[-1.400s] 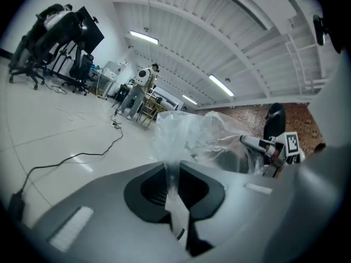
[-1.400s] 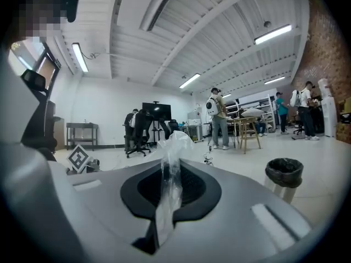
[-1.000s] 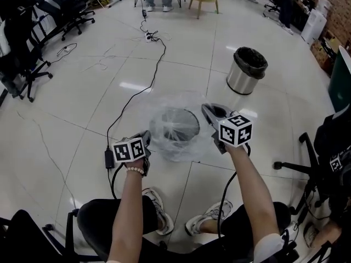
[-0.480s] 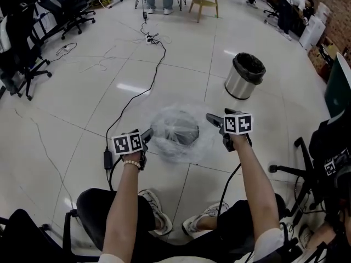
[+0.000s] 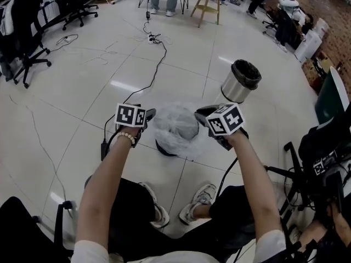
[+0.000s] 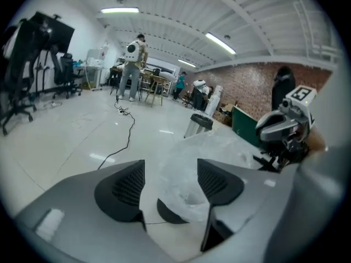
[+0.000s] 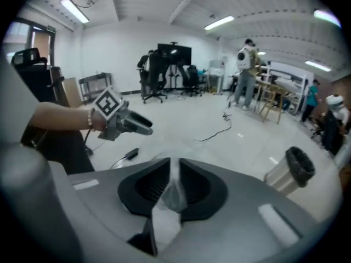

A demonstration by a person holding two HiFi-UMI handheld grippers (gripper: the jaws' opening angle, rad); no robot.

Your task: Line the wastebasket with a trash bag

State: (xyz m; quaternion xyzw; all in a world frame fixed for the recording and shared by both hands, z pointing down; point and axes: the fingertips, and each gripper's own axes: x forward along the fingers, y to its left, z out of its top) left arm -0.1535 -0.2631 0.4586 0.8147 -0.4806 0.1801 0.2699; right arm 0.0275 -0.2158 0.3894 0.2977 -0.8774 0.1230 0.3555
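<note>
I hold a gripper in each hand, low over the white floor. The wastebasket stands on the floor just in front of my feet, between the two grippers. The clear trash bag lies over it and hangs down its sides. I can see only a dark bit of the basket at the bottom.

My right gripper has just been closing its jaws. Now they are pressed together on a thin fold of the trash bag, at the right side of the basket. The plastic sticks out above and below the jaws.

My left gripper is at the left side of the basket. Its jaws stand wide apart. The bag shows in the gap between them, but the jaws do not squeeze it, so this gripper holds nothing.

Another bin stands farther off on the floor, behind the basket and to the right. It is shiny and has a black bag in it. A black cable runs over the floor from the far end toward my left hand.
</note>
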